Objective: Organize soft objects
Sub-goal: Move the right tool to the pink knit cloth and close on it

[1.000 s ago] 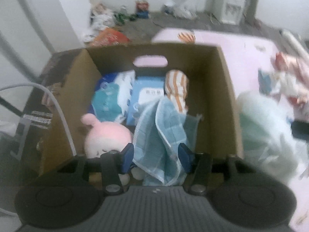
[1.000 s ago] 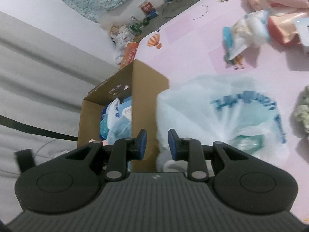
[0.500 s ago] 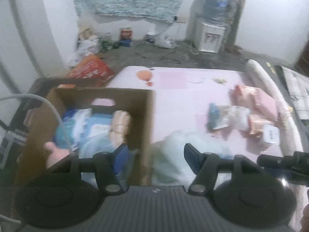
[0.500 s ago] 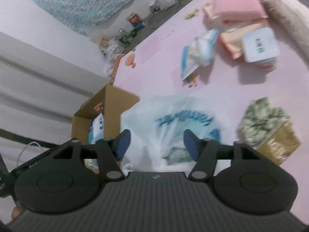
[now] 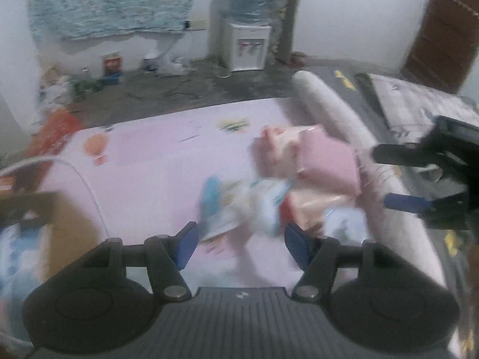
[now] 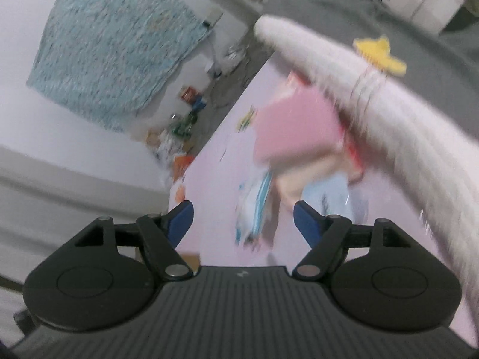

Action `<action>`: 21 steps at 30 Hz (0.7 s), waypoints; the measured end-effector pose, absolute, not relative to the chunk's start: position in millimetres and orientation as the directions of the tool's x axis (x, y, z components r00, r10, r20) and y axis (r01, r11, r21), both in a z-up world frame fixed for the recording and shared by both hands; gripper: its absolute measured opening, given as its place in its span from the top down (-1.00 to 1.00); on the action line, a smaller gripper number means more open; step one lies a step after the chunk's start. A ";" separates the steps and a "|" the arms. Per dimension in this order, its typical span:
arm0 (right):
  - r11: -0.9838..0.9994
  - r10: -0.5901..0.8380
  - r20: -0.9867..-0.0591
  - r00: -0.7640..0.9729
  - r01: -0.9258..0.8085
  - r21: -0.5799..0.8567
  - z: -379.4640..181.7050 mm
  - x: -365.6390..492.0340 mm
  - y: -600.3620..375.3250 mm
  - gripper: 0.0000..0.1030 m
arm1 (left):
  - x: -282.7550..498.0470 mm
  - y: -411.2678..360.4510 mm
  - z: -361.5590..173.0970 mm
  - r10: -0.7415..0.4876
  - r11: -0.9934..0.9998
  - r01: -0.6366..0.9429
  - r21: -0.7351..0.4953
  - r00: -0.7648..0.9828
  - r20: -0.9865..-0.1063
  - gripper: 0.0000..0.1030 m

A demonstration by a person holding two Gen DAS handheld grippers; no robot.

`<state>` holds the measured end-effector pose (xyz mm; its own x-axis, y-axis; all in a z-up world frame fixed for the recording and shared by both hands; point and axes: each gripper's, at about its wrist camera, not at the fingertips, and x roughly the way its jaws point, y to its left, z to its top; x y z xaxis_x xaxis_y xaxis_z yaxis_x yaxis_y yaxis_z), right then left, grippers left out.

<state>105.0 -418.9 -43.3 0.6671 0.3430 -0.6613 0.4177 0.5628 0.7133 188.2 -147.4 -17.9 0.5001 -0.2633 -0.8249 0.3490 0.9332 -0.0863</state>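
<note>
Left wrist view: the left gripper [image 5: 239, 246] is held above the pink mat [image 5: 155, 161] with its jaws parted and nothing between them — they have just been closing a little. Beyond its blue fingertips [image 5: 187, 245] a blurred heap of soft packets [image 5: 287, 188] is seen on the mat, a pink one [image 5: 329, 161] uppermost and a blue-and-white one [image 5: 236, 206] nearest. The cardboard box [image 5: 60, 227] is cut off at the lower left edge, with blue-and-white packs inside. The right gripper [image 5: 416, 179] is seen at the right edge, over the rolled white mat edge [image 5: 344, 119]. From the right wrist, the right gripper [image 6: 242, 221] is shown wide apart and empty — its jaws have just been opening — with the same heap [image 6: 296, 152] ahead, blurred, beside the white roll [image 6: 389, 113].
</note>
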 end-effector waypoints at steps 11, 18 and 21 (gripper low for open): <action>0.563 0.320 -0.742 0.589 0.511 0.649 -107.4 188.6 -481.3 -0.46 | 274.1 -221.6 -59.8 -0.361 0.917 0.330 -0.224 0.450 -0.817 -0.18; 0.544 0.336 -0.749 0.571 0.532 0.649 -136.2 208.9 -493.5 -0.38 | 301.4 -249.4 -89.7 -0.347 0.914 0.344 -0.217 0.380 -0.858 0.02; 0.545 0.341 -0.756 0.558 0.538 0.643 -141.6 210.5 -490.1 -0.27 | 303.1 -246.5 -88.1 -0.373 0.909 0.329 -0.255 0.372 -0.850 0.09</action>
